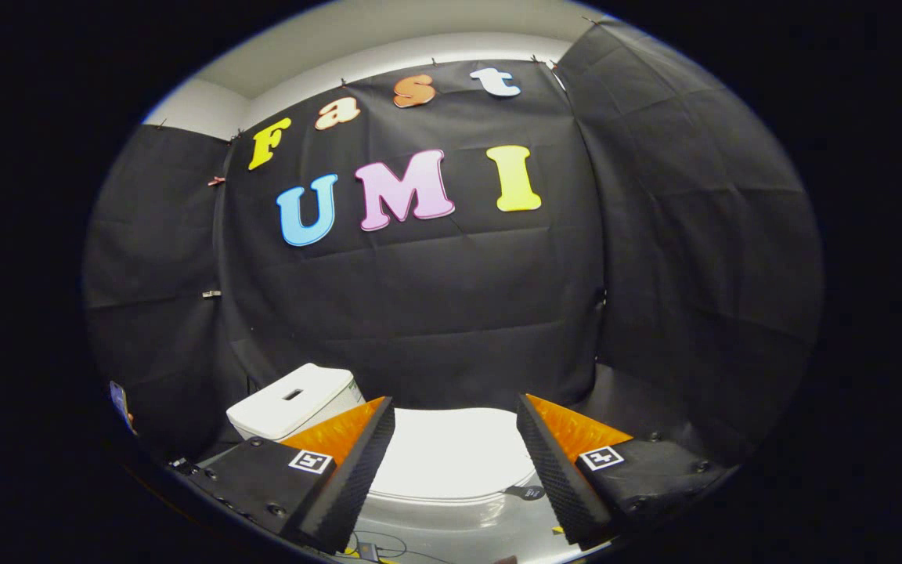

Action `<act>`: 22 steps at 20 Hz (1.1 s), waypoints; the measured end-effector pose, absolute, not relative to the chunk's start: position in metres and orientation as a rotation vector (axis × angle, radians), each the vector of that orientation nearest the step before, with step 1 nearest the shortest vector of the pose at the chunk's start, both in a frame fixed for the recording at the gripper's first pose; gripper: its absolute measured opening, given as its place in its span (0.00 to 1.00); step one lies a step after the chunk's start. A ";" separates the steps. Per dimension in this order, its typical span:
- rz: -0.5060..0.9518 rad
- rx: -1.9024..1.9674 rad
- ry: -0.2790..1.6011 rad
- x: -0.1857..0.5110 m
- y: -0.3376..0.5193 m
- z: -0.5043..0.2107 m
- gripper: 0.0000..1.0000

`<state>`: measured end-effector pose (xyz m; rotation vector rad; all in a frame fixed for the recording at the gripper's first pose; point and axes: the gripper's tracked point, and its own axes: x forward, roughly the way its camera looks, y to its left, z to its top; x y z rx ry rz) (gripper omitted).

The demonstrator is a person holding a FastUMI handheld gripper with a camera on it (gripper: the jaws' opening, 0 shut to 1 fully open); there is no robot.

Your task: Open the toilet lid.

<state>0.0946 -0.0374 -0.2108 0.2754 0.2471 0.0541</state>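
The tool (455,415) hangs with fingers spread wide apart, holding nothing. The closed toilet lid (451,454) lies between and just beyond them, likely framed for reaching its front edge; the tank (294,399) sits beyond-left.

The one camera rides on the gripper (455,415) and looks forward along its two fingers (357,470), which stand spread wide apart with nothing between them but open space. It sits above and just short of the white glossy closed toilet lid (451,458), looking slightly down across it toward the booth's black cloth wall (420,313) behind, which it faces nearly head on. The white box-shaped cistern with a dark slot in its top (294,399) lies beyond the left finger. The lid is near; the wall is farther off.
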 end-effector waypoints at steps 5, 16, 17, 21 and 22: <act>0.074 0.423 0.360 0.112 -0.053 -0.271 0.98; 0.044 0.761 0.608 0.141 -0.084 -0.412 0.98; 0.029 0.778 0.630 0.142 -0.088 -0.425 0.98; -0.020 0.866 0.691 0.149 -0.111 -0.471 0.98; -0.028 0.886 0.712 0.147 -0.114 -0.481 0.98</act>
